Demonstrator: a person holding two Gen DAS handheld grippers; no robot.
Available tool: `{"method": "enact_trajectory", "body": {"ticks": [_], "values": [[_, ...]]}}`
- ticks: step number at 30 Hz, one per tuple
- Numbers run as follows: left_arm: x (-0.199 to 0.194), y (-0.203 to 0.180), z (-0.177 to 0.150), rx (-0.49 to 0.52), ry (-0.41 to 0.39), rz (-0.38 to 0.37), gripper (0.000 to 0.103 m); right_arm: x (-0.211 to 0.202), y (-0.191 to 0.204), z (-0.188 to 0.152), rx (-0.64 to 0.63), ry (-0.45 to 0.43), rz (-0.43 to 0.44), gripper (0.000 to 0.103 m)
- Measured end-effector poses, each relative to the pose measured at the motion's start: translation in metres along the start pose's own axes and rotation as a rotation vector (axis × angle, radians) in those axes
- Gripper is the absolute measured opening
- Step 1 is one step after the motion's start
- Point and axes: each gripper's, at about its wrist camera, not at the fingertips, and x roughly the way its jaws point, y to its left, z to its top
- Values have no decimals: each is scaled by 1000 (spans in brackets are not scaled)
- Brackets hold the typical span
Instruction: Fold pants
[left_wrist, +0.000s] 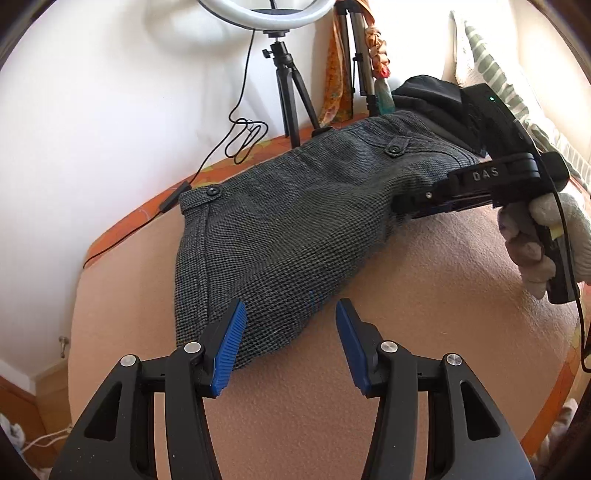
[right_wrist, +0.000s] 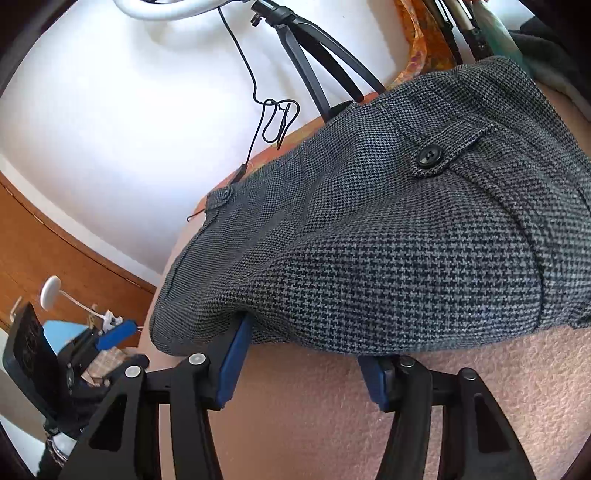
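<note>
I am looking at the pants (left_wrist: 295, 221), which are lying on the bed (left_wrist: 295, 424) as a short, thick grey houndstooth bundle, with the waistband buttons facing up. Judging by that compact shape, I am guessing the main folds are already made and I am tidying or making 1 last fold.

My left hand-held gripper (left_wrist: 290, 343) is hovering at the bundle's 6 o'clock corner, its 2 blue pads spread apart; the left pad is over the cloth, but nothing is pinched.

My right hand-held gripper (right_wrist: 306, 354) is working at the edge on the 3 o'clock side of the left view. Its pads are slipping under the fabric edge, partly hidden, so I cannot tell whether they are gripping the cloth.

What is left, I judge, is squaring the edges and letting go.
</note>
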Motion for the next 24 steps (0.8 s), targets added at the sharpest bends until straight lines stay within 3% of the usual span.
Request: {"method": "enact_trajectory", "body": {"ticks": [1,4,9,12,14,15,16,17,24], "values": [[1,-5,0,16,4,-11,49,4,0,2,13,17,34,25],[12,-15,2,84,22,10,49,3,7,11,11,-4,54,14],[36,9,17,59,41,74,49,-12,23,35,-16,-31,64,9],[37,35,29,-17,28,55,49,-30,30,46,-4,-19,110,9],[39,50,34,-60,28,44,49,-32,32,47,-14,-16,118,15],[40,55,35,-74,27,37,49,-33,33,49,-18,-10,110,25],[40,58,34,-81,26,24,49,-33,32,45,-14,2,108,43],[39,60,33,-87,22,20,49,-31,30,40,-7,14,111,48],[31,74,29,-130,22,41,49,19,39,-12,-87,140,78,54]]}}
